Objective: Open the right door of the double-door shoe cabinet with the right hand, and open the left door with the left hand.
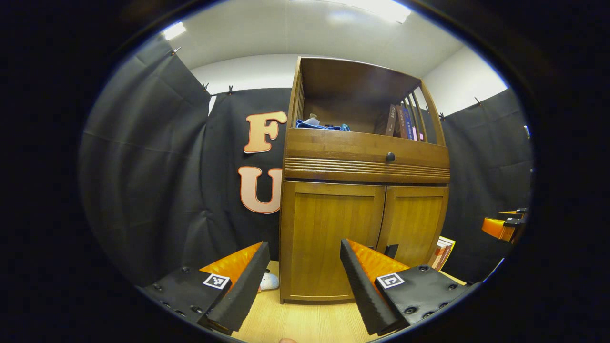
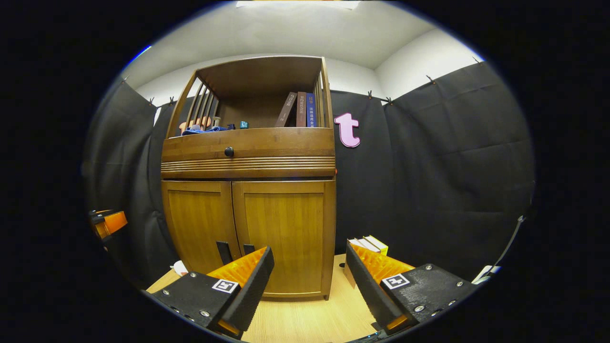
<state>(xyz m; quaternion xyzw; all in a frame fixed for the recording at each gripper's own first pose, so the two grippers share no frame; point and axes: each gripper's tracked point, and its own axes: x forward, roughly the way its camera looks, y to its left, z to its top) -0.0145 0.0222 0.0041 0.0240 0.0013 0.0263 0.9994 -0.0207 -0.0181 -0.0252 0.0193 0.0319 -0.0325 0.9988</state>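
The wooden shoe cabinet (image 1: 364,166) stands ahead with both lower doors closed. In the left gripper view the left door (image 1: 329,228) lies straight in front and the right door (image 1: 414,221) beside it, with one dark handle (image 1: 391,250) showing near the seam. My left gripper (image 1: 305,245) is open, empty, and short of the cabinet. In the right gripper view the right door (image 2: 286,224) faces me. Two dark handles (image 2: 224,252) (image 2: 249,248) sit by the seam next to the left door (image 2: 200,224). My right gripper (image 2: 309,250) is open, empty and apart from the door.
A drawer with a black knob (image 1: 390,156) runs above the doors. The open shelf on top holds books (image 2: 300,109) and a blue cloth (image 1: 321,126). Books (image 2: 369,245) lean on the floor to the cabinet's right. A small white thing (image 1: 269,282) lies at its left. Black cloth walls surround it.
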